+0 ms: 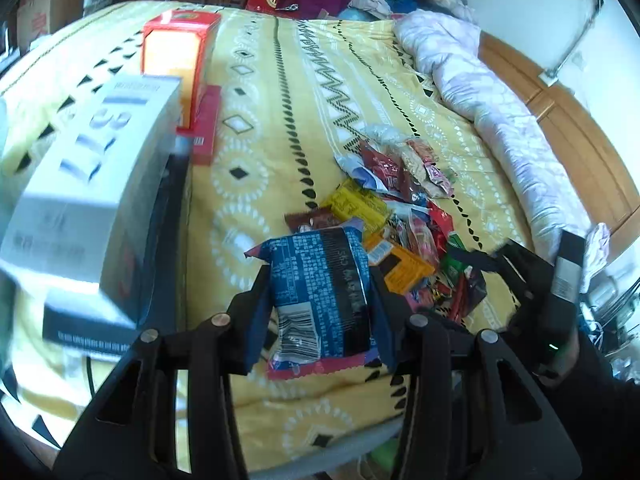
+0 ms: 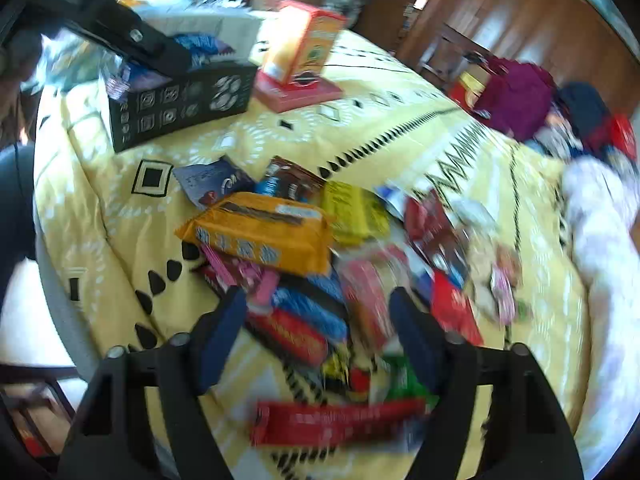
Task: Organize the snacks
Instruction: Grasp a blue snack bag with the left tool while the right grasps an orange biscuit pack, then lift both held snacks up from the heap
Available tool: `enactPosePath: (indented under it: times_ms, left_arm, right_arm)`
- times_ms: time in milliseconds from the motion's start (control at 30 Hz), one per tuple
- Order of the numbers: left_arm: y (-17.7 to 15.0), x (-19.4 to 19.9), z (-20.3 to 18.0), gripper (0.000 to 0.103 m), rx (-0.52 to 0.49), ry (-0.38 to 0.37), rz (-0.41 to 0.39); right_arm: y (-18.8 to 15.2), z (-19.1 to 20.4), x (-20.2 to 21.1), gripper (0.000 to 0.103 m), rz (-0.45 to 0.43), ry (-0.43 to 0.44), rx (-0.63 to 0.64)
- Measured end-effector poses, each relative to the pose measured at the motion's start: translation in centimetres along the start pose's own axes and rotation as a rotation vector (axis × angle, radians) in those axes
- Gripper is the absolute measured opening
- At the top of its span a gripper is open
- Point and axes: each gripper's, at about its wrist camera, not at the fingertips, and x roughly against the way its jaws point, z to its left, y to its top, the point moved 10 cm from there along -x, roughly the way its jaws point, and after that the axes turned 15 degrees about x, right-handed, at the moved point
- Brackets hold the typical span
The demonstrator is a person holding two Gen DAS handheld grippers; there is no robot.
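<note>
My left gripper (image 1: 320, 280) is shut on a blue snack packet (image 1: 320, 300), holding it above the yellow patterned bedspread (image 1: 280, 120). A heap of mixed snack packets (image 1: 400, 220) lies just beyond it. In the right wrist view my right gripper (image 2: 318, 300) hangs open over that heap, with blue and red packets (image 2: 308, 320) under its jaws and nothing pinched. An orange packet (image 2: 264, 232), a yellow packet (image 2: 356, 212) and a red bar (image 2: 336, 420) lie around it. This view is blurred. The black box (image 2: 180, 108) at the back left holds blue packets, and the left gripper (image 2: 120, 36) shows over it.
A white box (image 1: 88, 200) rests beside the black box (image 1: 168, 220) on the left. An orange-and-red carton (image 1: 176, 52) stands on a flat red box (image 2: 296, 92). A rolled pale quilt (image 1: 500, 120) lines the bed's right side. Clothes (image 2: 516, 96) are piled beyond the bed.
</note>
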Motion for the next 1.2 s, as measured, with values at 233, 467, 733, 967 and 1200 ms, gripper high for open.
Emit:
enactPosePath:
  times_ms: [233, 467, 733, 967, 1200]
  left_arm:
    - [0.2, 0.1, 0.4, 0.046, 0.013, -0.041, 0.016]
    - [0.5, -0.1, 0.6, 0.046, 0.021, -0.064, 0.015]
    - [-0.3, -0.5, 1.6, 0.046, 0.051, -0.078, 0.037]
    - [-0.5, -0.8, 2.0, 0.049, 0.081, -0.094, 0.054]
    - [-0.7, -1.2, 1.9, 0.051, 0.087, -0.107, 0.061]
  right_arm:
    - [2.7, 0.0, -3.8, 0.067, 0.022, 0.057, 0.119]
    - [6.3, -1.5, -3.2, 0.074, -0.021, 0.057, 0.14]
    - [5.7, -2.1, -3.4, 0.088, 0.04, 0.018, 0.263]
    - [5.4, -3.1, -2.5, 0.095, 0.049, -0.034, 0.291]
    - [6.1, -2.6, -1.5, 0.097, -0.002, -0.146, 0.358]
